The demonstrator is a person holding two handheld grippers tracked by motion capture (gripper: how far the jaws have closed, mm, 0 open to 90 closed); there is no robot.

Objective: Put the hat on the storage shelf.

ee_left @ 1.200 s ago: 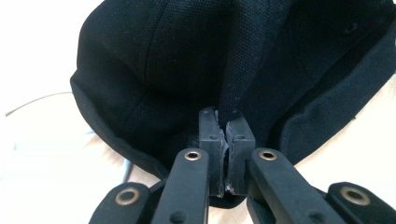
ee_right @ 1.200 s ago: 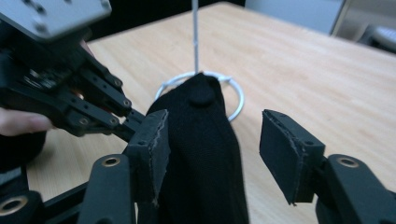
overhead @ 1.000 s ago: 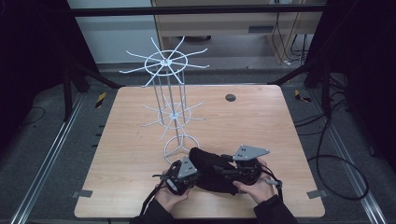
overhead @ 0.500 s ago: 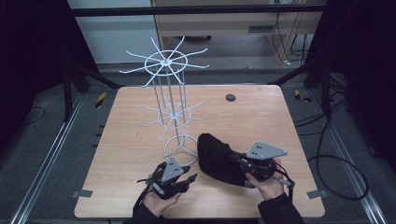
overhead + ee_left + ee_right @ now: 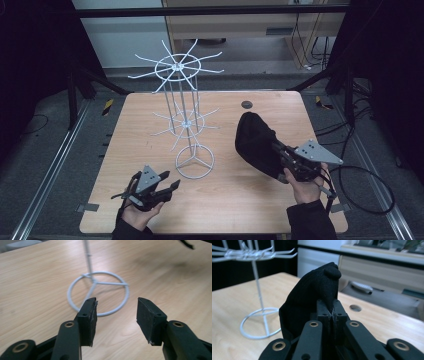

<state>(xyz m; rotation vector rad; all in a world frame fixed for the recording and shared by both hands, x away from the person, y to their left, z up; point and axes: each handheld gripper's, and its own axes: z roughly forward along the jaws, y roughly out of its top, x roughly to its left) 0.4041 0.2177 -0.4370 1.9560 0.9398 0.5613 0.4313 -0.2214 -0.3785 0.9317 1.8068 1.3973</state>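
Note:
A black cloth cap hangs above the right half of the wooden table, and my right gripper is shut on its edge. The right gripper view has the black fabric pinched between the closed jaws and rising over them. My left gripper sits low at the table's front left, its jaws apart with nothing between them; they have just been opening. Beyond its fingertips lies the ring base of the white wire rack. The wire rack stands at mid-table with two tiers of hooks.
The table is light wood with a small dark round hole near its far edge. Metal rails and cables lie on the dark floor at both sides. A cable trails from the right gripper off the table's right edge.
Both grippers held the cap together near the front. The left one let go, opened and drew away to the left. The right one carried the cap up and to the right.

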